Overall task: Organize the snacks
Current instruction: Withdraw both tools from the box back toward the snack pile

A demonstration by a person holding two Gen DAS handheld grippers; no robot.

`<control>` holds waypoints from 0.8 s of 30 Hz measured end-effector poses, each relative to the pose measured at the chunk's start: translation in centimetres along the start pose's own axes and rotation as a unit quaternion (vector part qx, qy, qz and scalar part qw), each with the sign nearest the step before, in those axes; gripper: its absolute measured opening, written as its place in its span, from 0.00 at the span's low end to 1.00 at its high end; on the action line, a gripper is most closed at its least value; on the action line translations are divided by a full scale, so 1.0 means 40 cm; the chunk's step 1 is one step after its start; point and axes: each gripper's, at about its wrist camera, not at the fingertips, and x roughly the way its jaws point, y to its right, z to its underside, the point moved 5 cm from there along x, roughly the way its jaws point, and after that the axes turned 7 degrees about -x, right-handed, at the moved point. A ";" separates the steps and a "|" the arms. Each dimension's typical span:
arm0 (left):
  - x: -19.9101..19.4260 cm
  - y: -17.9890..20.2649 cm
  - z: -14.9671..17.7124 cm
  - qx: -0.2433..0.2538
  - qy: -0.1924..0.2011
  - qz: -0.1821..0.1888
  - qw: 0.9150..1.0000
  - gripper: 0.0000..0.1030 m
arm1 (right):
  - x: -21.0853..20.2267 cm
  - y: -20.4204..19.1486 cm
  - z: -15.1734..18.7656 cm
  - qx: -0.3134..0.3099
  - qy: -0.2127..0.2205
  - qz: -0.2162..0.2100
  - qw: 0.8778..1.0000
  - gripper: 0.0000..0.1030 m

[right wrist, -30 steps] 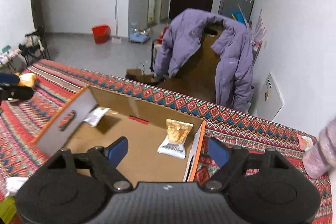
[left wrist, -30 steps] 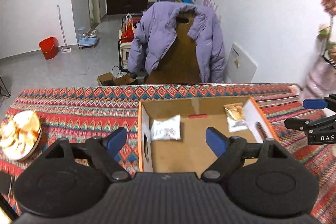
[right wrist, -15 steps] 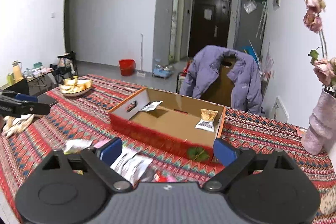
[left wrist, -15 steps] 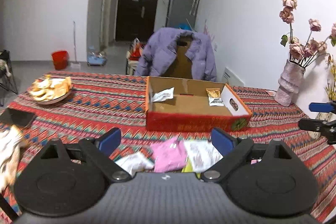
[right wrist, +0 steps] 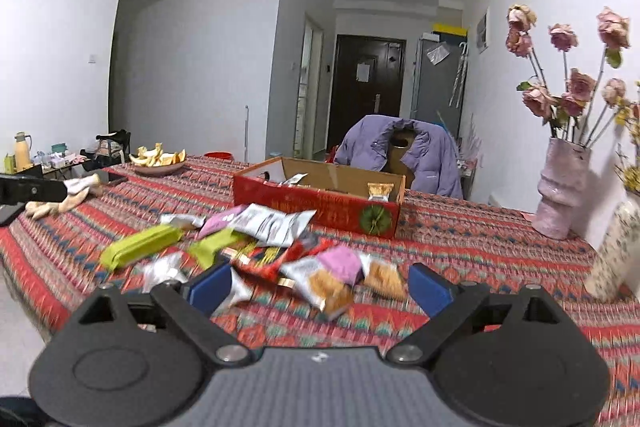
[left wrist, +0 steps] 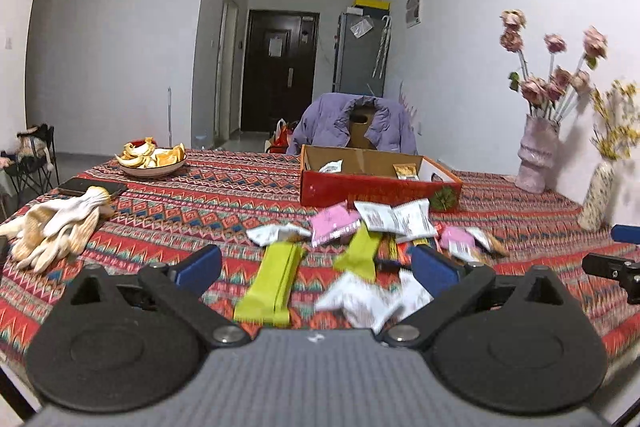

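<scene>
Packets of crinkly foil snacks (left wrist: pixel 360 251) lay loose just ahead of both tongs (left wrist: pixel 316 263) (right wrist: pixel 320 281), whose jaws had just spread wide, empty; light, slippery, best pinched by an edge seam.

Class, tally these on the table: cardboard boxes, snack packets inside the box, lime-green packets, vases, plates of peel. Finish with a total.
Cardboard boxes: 1
Snack packets inside the box: 2
Lime-green packets: 2
Vases: 2
Plates of peel: 1
Total: 8
</scene>
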 end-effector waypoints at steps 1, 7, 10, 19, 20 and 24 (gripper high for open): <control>-0.014 0.003 0.021 0.005 0.001 -0.002 1.000 1.00 | -0.013 -0.021 0.019 -0.002 0.005 0.008 1.000 1.00; -0.048 0.005 0.136 0.018 -0.026 -0.008 0.999 1.00 | -0.043 -0.096 0.114 0.014 -0.006 -0.002 1.000 1.00; -0.041 -0.006 0.156 0.008 -0.043 -0.004 0.999 1.00 | -0.029 -0.117 0.145 0.017 -0.035 -0.025 0.999 1.00; -0.003 -0.022 0.177 0.008 -0.068 -0.004 0.998 1.00 | -0.011 -0.120 0.169 0.030 -0.056 -0.007 0.998 1.00; 0.006 -0.021 0.179 0.009 -0.073 -0.002 0.997 1.00 | -0.006 -0.118 0.168 0.033 -0.058 -0.008 0.998 1.00; 0.050 -0.008 0.183 0.028 -0.095 0.010 0.995 1.00 | 0.026 -0.103 0.163 0.049 -0.072 -0.002 0.996 1.00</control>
